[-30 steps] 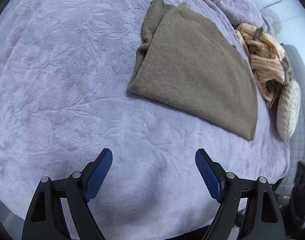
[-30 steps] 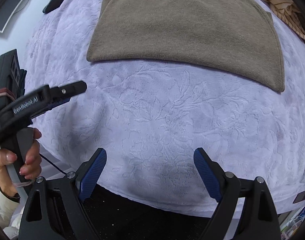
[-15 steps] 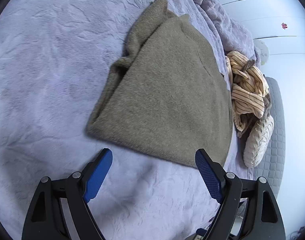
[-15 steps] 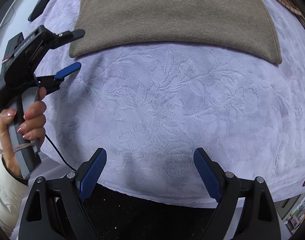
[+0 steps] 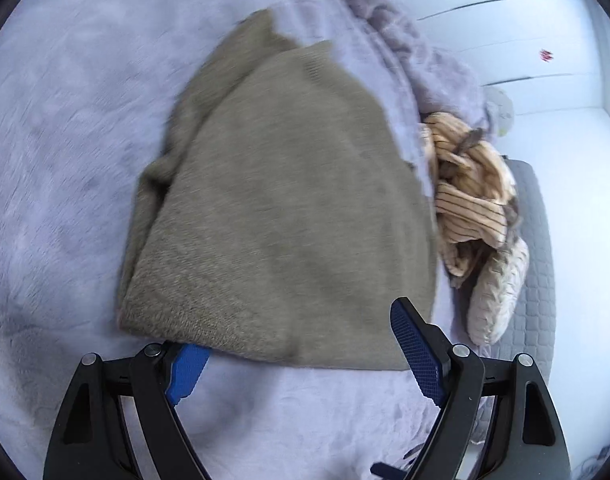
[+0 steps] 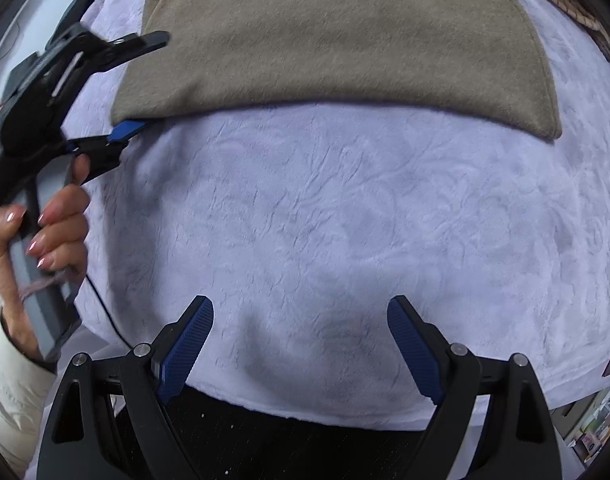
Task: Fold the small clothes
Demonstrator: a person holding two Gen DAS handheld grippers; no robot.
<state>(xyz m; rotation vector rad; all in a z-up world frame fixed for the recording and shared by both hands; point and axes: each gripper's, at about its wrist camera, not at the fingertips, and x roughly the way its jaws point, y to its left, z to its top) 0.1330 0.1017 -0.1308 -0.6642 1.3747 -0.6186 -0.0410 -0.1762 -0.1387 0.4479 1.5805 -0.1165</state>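
An olive-brown knit garment [image 5: 285, 200] lies folded flat on a lavender blanket [image 5: 65, 120]. My left gripper [image 5: 301, 332] is open at the garment's near hem. Its left finger [image 5: 185, 364] has its tip tucked under the hem's corner, and its right finger [image 5: 413, 344] stands above the cloth. The right wrist view shows the same garment [image 6: 337, 32] and the left gripper [image 6: 149, 80] straddling its left corner, held by a hand [image 6: 57, 220]. My right gripper [image 6: 301, 308] hangs open over bare blanket [image 6: 325, 220], well short of the hem.
A striped cream garment [image 5: 469, 196] is bunched at the blanket's right side, with a cream knitted piece [image 5: 497, 292] below it and a grey quilted cushion [image 5: 541, 240] behind. The blanket's front edge drops to dark floor [image 6: 285, 440]. A cable trails from the left gripper's handle.
My left gripper has come forward and down to the garment's near corner, and one finger now sits under the hem. The right gripper has edged a little closer to the garment.
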